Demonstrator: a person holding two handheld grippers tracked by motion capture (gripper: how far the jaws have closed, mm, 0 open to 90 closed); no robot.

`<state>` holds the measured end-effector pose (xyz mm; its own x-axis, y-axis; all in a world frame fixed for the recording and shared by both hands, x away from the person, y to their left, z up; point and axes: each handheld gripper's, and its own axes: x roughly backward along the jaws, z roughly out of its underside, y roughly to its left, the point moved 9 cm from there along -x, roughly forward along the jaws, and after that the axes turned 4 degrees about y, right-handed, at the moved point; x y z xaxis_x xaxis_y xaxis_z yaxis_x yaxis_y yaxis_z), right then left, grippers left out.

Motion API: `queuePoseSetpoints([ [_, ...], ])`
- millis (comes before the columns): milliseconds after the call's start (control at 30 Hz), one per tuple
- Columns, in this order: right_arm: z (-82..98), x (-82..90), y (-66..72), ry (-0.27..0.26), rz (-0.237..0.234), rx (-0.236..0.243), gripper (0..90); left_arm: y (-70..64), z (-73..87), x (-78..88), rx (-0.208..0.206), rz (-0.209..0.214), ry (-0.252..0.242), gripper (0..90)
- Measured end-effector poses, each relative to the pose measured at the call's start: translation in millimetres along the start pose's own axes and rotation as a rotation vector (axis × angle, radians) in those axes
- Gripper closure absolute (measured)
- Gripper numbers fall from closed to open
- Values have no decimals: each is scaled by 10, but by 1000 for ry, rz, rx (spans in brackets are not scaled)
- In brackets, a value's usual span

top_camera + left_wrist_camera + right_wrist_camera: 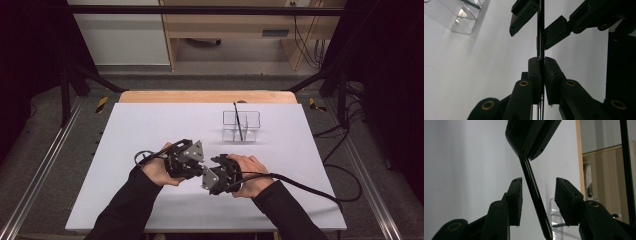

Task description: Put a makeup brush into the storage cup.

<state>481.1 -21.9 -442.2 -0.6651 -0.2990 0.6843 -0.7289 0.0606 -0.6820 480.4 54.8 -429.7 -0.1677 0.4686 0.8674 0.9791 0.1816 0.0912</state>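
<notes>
A thin black pen (540, 37) is clamped in the left claw (540, 65) above the white desk (150, 130). The pen is flanked, untouched, by the half-spread right claw (537, 195), near the clear organizer (241, 126).

Bench (150, 125): white rectangular top, plain and matte, with a strip of light wooden edge (207, 97) along the far side. Directly on it, right of centre toward the far edge: one clear divided organizer (241, 126), standing upright, with a thin dark stick leaning inside one compartment. Same organizer seen resting on the white surface in the left gripper view (461, 15). Grey floor (45, 150) around the bench.
</notes>
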Motion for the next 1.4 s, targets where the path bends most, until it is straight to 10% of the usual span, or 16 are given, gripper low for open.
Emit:
queuePoseSetpoints([
  [1400, -7, -12, 131, -7, -115, 44, 839, 7, 27, 9, -10, 9, -22, 796],
])
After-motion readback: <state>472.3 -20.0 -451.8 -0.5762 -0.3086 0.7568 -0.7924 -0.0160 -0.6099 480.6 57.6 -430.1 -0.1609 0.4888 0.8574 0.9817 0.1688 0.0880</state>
